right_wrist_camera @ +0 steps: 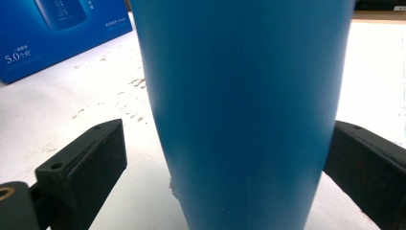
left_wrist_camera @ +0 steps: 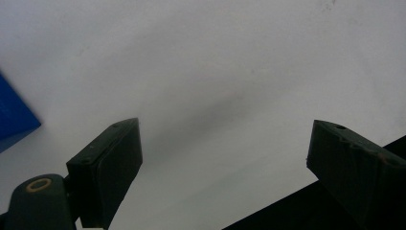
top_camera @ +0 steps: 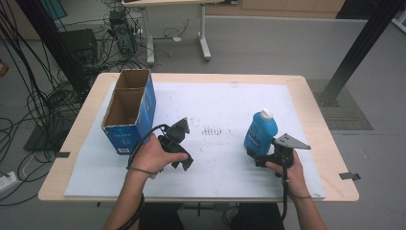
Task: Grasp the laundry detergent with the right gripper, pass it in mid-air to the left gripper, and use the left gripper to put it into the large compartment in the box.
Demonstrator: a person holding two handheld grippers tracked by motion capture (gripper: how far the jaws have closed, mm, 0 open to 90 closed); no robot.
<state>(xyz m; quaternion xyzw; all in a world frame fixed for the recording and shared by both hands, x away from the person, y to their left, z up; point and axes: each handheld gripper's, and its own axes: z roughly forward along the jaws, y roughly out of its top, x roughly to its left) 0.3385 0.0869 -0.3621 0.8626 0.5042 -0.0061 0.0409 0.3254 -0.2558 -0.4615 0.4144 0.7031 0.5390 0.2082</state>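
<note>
A blue bottle (top_camera: 261, 132) with a white cap stands upright on the white sheet (top_camera: 215, 100), right of centre. My right gripper (top_camera: 253, 156) reaches it from the near side. In the right gripper view the bottle (right_wrist_camera: 244, 110) stands between the jaws of my right gripper (right_wrist_camera: 227, 141). The left pad (right_wrist_camera: 88, 163) is clearly apart from it and the right pad (right_wrist_camera: 368, 167) is at its edge, so the gripper is open. My left gripper (top_camera: 185, 163) is held over the sheet near the middle, left of the bottle. The left gripper (left_wrist_camera: 225, 158) has wide jaws with nothing between them.
A tall blue cardboard box (top_camera: 129, 110), open at the top with two compartments, stands at the left on the sheet; its printed face (right_wrist_camera: 57, 33) and a corner (left_wrist_camera: 12, 120) show in the gripper views. The wooden table (top_camera: 311, 96) borders the sheet. Cables and desk legs lie on the floor beyond.
</note>
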